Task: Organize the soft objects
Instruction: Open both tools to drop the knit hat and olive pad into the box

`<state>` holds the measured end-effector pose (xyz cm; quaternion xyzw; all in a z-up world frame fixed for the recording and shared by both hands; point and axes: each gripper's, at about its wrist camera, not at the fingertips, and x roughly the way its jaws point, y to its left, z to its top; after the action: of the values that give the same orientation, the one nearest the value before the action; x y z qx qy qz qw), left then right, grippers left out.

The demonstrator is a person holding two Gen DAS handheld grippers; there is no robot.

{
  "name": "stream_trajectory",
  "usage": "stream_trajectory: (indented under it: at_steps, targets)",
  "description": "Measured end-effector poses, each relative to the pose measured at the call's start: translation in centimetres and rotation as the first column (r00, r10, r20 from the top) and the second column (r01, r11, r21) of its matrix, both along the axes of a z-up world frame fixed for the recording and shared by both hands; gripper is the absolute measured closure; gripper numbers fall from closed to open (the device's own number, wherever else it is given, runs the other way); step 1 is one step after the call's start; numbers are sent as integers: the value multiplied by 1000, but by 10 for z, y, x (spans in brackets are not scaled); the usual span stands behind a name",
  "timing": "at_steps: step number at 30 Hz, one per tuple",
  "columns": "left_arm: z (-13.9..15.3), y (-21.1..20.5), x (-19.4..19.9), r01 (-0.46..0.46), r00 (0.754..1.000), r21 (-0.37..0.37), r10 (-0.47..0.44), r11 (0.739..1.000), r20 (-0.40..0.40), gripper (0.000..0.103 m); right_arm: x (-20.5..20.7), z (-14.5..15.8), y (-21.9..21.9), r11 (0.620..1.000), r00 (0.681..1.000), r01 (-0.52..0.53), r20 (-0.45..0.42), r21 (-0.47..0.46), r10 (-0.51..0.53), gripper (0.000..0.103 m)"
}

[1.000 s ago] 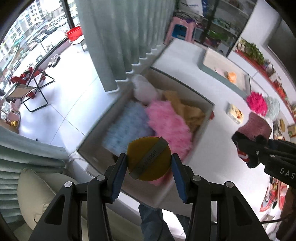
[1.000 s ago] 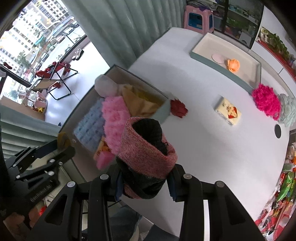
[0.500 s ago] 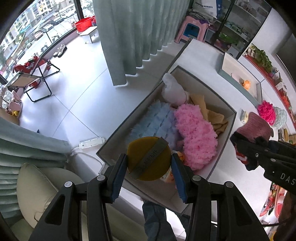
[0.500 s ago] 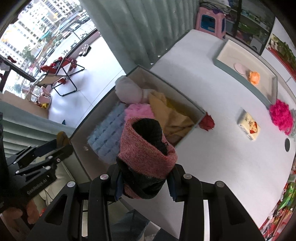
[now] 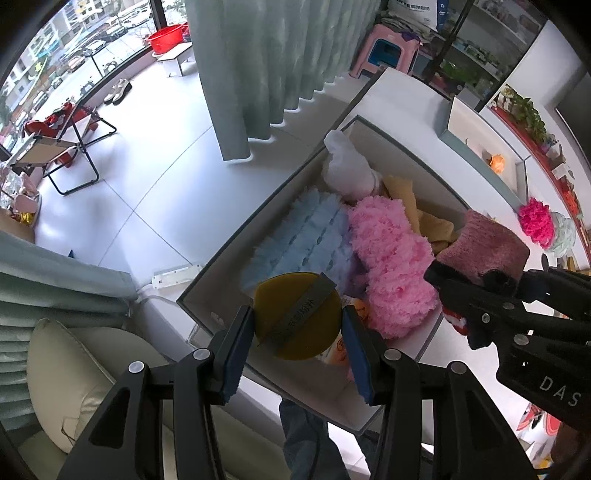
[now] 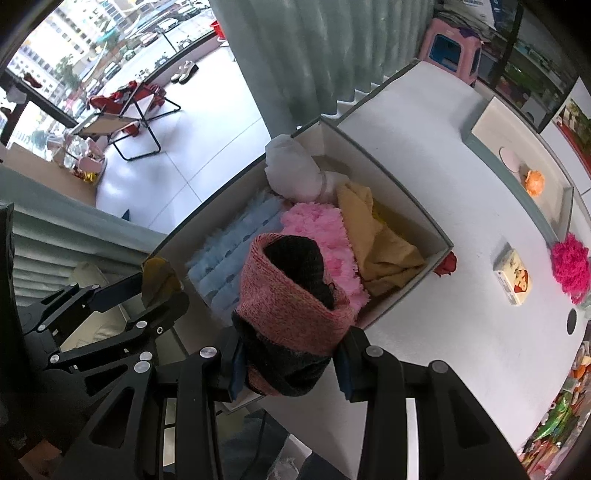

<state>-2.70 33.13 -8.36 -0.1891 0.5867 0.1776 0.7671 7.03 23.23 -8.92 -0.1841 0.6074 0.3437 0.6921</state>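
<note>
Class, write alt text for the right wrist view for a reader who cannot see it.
The right gripper grips a pink and black knitted item above an open box holding blue, pink, white and mustard soft things; the left gripper, at left, holds a yellow pad.

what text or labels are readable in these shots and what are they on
"DAS", cut off by the frame edge: on the right gripper body.
Grey strap across the yellow round pad held in the left gripper: printed characters, too blurred to read.
White sack at the top: dark print, too small to read.
Small yellow packet on the table: red picture, no readable words.
</note>
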Motion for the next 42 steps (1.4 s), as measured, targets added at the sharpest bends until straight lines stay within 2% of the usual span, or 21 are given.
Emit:
stream_trajectory:
  at_steps: [7,9,10,11,12,13,14,18,20,22,25,28,33,38,42]
  targets:
    - [-5,-2,2,7,1000,3,-7,1000,-9,53,1,-5,4,1000,1000,-8,-3,-19,8,61]
    - [-5,-2,2,4,1000,22,-4,1000,-13,46,3,-8,7,1000,1000,-16,-10,-27,16,56]
    - [-6,-1,2,-6,1000,36,7,999,-30,40,3,-10,8,999,999,-28,-18,-32,28,47]
    - [-9,1,1,-10,999,34,12,999,-51,11,4,-12,10,998,999,-38,-16,-57,37,42]
    - [-10,3,0,-18,999,11,19,1000,-49,1,7,-12,10,995,999,-38,13,-89,39,24]
    - [-10,4,-2,-23,999,-5,23,1000,-43,1,9,-11,8,995,999,-35,29,-93,37,3]
    - [-10,4,-3,-26,999,-4,26,1000,-42,1,13,-8,4,997,999,-22,30,-73,25,0]
    - [-6,-2,-1,-20,999,16,20,1000,-38,1,24,1,-10,999,999,33,-12,-11,-34,0]
    - [1,-4,-3,-18,1000,12,18,1000,-6,1,24,5,-13,999,999,36,-1,-9,-36,0]
    - [14,-5,-7,-27,999,37,25,999,46,1,24,8,-18,999,999,43,5,-11,-43,0]
    - [29,-4,-12,-37,996,62,32,997,79,1,22,15,-26,998,998,59,17,0,-59,0]
    - [32,1,-13,-31,999,31,31,999,27,1,20,21,-32,997,997,76,31,5,-76,0]
    - [27,1,-20,2,1000,-8,-2,1000,-4,1,16,23,-33,995,995,94,22,-22,-94,0]
    - [24,0,-31,38,999,1,-38,999,-29,1,11,11,-34,993,992,97,-69,-72,-102,0]
    - [22,8,-38,17,999,14,-16,1000,-36,1,6,6,-31,990,993,85,-71,-116,-94,0]
